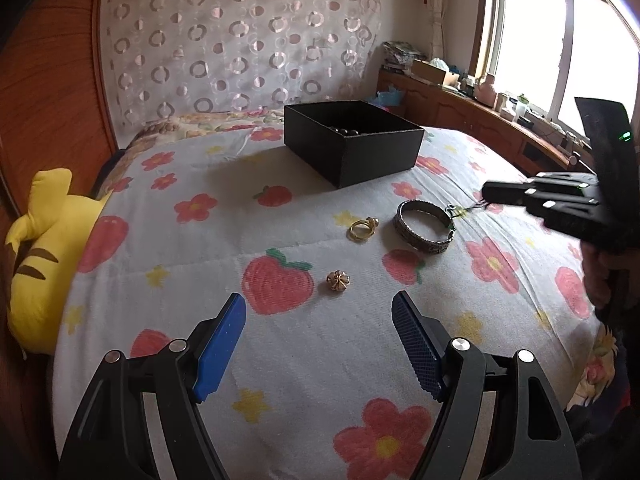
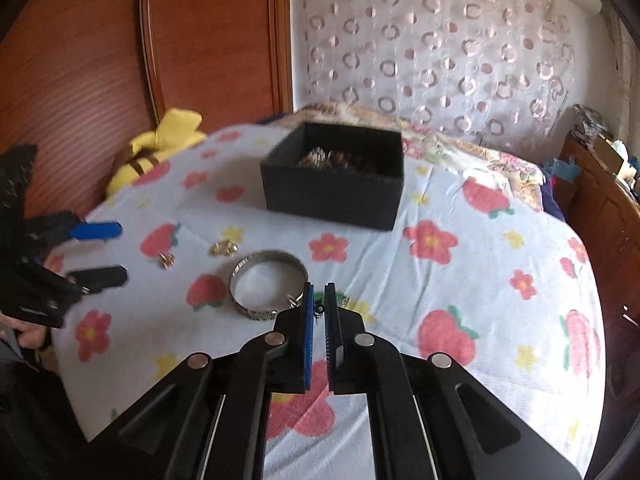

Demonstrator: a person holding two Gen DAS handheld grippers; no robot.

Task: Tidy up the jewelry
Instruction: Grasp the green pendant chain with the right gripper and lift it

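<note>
A black open box stands on the flowered bedspread with jewelry inside. In front of it lie a silver bangle, a gold ring and a small gold flower-shaped piece. My left gripper is open and empty, just short of the flower piece. My right gripper is shut on a small dark and green trinket beside the bangle's right edge.
A yellow plush toy lies at the bed's left side against a wooden headboard. A cluttered wooden cabinet runs under the window at right. A patterned curtain hangs behind the bed.
</note>
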